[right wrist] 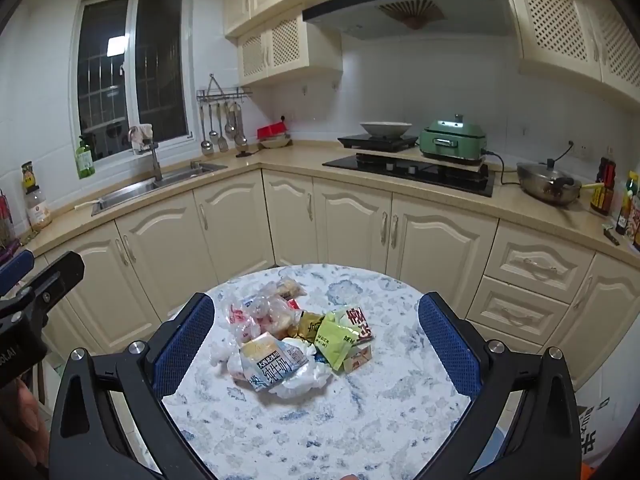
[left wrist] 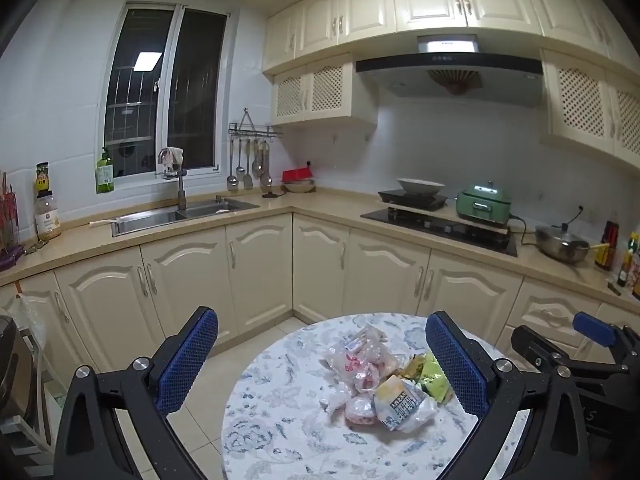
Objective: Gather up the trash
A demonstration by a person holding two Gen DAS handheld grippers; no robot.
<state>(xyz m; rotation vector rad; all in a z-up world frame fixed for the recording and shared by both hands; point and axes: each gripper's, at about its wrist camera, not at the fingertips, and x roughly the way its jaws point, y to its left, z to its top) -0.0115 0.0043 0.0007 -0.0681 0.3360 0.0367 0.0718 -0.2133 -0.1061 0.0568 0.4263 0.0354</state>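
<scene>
My left gripper point(left wrist: 320, 364) and right gripper point(right wrist: 316, 344) both hang spread apart, gripping nothing, with the heap of crumpled plastic wrappers point(right wrist: 296, 340) ahead between their fingers on the round blue-floral desk point(right wrist: 360, 420)

Your left gripper point(left wrist: 322, 364) is wide open, blue pads facing each other, nothing between them, held level and pointing fwd. Your right gripper point(right wrist: 316, 340) is the same: jaws spread wide, empty, level. The two sit side by side, apart, not touching.
</scene>
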